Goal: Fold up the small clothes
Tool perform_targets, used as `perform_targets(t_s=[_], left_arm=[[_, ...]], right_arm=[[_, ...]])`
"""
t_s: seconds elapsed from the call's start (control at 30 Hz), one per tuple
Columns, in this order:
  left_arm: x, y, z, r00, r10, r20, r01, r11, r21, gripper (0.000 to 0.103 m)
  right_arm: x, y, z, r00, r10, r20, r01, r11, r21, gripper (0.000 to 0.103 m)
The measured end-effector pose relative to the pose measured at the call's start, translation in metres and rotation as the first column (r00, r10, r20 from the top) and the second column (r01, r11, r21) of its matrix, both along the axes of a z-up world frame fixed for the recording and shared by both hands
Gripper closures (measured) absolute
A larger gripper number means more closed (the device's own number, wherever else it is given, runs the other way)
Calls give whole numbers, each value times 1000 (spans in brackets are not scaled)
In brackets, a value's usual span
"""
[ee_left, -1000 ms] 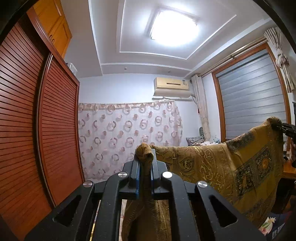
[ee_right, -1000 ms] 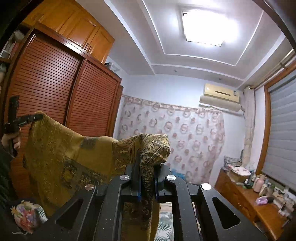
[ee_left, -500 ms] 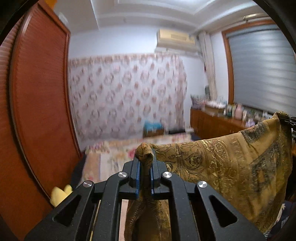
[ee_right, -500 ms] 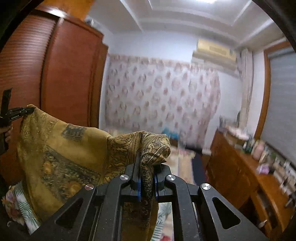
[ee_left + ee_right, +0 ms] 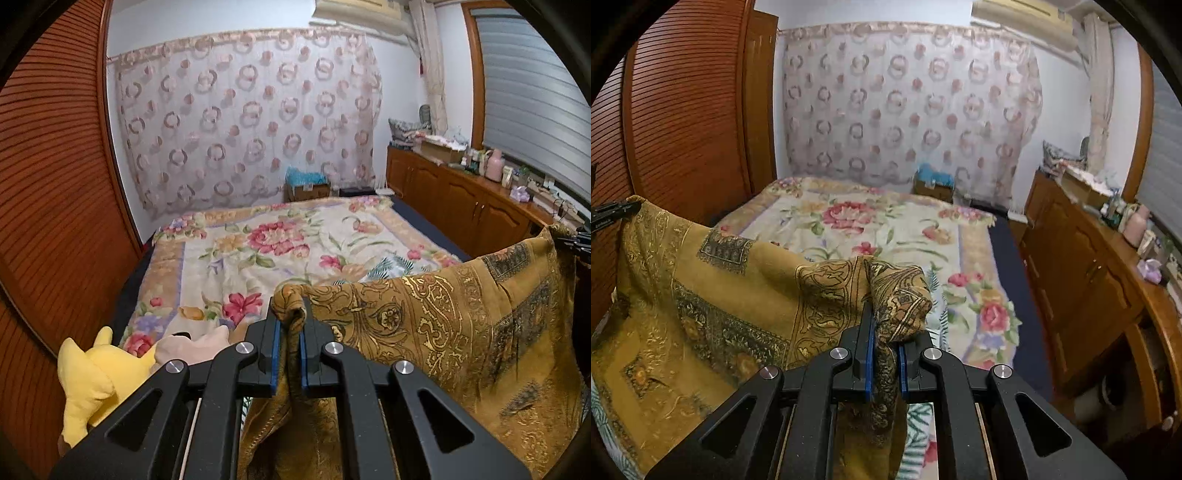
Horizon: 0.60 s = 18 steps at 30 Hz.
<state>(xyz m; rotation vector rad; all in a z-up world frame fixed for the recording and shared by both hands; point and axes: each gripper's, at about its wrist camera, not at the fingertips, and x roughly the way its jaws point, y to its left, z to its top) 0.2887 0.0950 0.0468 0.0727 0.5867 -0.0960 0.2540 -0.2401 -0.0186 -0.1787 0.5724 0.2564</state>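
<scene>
Lettering on left gripper blurred, unreadable.

The scarf runs off the picture's bottom edge, hiding part of the bed, and the sideboard's small bottles are blurred.

Both wrist cameras look forward and slightly downward along their black grippers over a floral-quilted bed toward a ring-patterned pink curtain, sharing a close mustard-gold patterned cloth.
</scene>
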Motion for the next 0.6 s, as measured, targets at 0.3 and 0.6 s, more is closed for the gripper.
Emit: perform_targets(t_s=[0.3,0.6], left_arm=[[38,3,-31,996,3,-89,-2,1000,8,90],[27,15,-49,992,-5,-125,9,999,34,36]], right_arm=[[44,-27,15,997,-18,-75,19,1000,23,93],[42,-22,27,995,-33,-96,32,999,-8,47]])
